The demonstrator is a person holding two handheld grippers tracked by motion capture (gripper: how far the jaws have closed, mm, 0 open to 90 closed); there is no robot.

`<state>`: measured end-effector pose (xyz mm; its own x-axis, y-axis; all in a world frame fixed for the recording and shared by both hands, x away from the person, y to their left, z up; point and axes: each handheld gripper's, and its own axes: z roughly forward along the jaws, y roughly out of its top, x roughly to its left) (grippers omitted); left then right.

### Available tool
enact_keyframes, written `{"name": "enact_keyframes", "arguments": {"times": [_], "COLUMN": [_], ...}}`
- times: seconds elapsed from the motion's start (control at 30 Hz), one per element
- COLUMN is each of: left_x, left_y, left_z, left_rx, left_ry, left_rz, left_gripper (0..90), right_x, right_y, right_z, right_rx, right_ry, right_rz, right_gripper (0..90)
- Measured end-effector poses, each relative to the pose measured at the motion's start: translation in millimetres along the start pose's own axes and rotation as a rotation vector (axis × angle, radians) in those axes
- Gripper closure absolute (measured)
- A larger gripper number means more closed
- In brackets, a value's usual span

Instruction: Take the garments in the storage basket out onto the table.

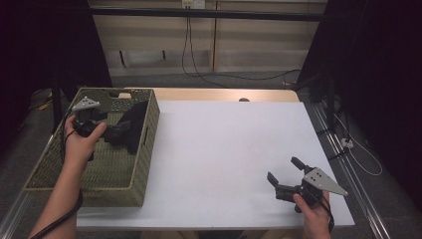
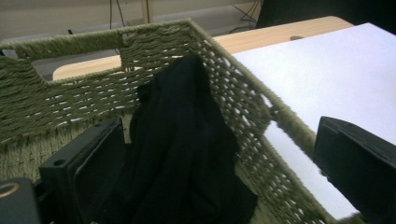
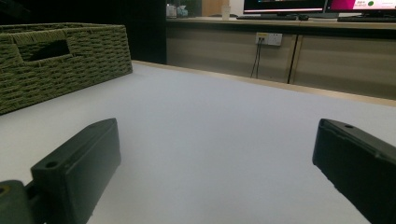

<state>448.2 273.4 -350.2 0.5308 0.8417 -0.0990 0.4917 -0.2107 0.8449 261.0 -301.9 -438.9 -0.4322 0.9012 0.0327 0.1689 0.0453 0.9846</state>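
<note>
In the left gripper view, the left claw (image 2: 210, 186) stands spread wide. Its left jaw is inside the woven basket (image 2: 233, 88); its right jaw hangs outside the wall. The black cloth (image 2: 182, 154) is heaped between them, at twelve o'clock, against that wall. Far off over the white surface (image 1: 224, 149), the right claw (image 1: 284, 173) gapes, holding nothing.

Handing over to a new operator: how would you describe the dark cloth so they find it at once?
Find the green woven basket at the table's left edge. Inside, against its right wall, lies the black cloth, just ahead of the open left tongs. It is the only soft, dark thing in there.
</note>
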Motion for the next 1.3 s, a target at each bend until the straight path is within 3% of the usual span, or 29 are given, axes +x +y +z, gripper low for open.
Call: {"name": "enact_keyframes", "arguments": {"times": [0.37, 1.3], "left_x": [7.9, 19.4], "left_y": [3.6, -1.8], "left_z": [16.5, 70.6], "left_rx": [0.062, 0.224], "left_ry": [0.020, 0.038], "left_rz": [0.035, 0.058], "left_gripper": [3.0, 3.5], "right_x": [0.2, 1.4], "right_y": [0.1, -0.2], "right_z": [-0.1, -0.8], "right_rx": [-0.002, 0.002], "right_ry": [0.005, 0.007], "right_rz": [-0.001, -0.006], "right_gripper": [0.0, 0.1]}}
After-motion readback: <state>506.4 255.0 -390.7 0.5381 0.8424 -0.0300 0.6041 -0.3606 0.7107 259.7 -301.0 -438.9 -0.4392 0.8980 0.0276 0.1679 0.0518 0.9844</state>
